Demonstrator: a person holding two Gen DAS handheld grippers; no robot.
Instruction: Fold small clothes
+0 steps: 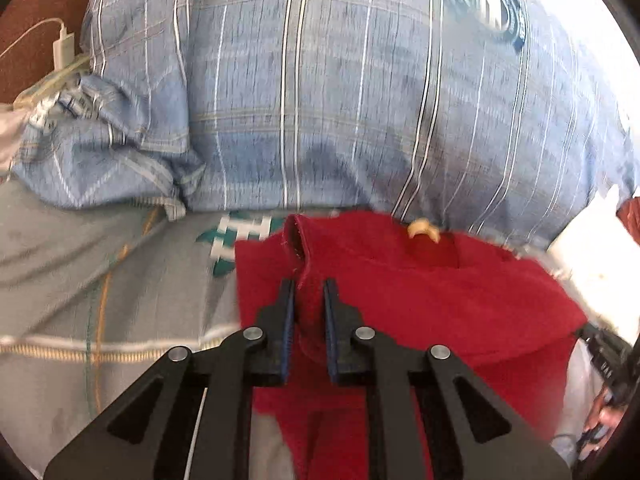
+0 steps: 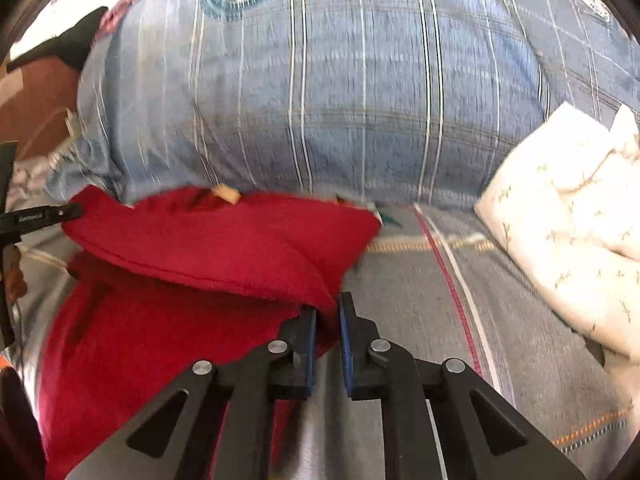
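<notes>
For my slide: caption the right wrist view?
Right gripper pinching a red garment corner on the grey bedsheet.

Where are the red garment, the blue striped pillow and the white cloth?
red garment [image 2: 224, 240]: right wrist view, its folded upper layer.
blue striped pillow [image 1: 340, 92]: left wrist view, its front face.
white cloth [image 2: 560, 216]: right wrist view, its middle.

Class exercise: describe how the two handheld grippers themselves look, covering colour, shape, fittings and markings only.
The left gripper and right gripper look alike: matte black linkage arms with triangular cut-outs, round silver pivot pins, and two narrow fingers lined with ribbed blue pads. Small white lettering, unreadable, marks a finger's side.
</notes>
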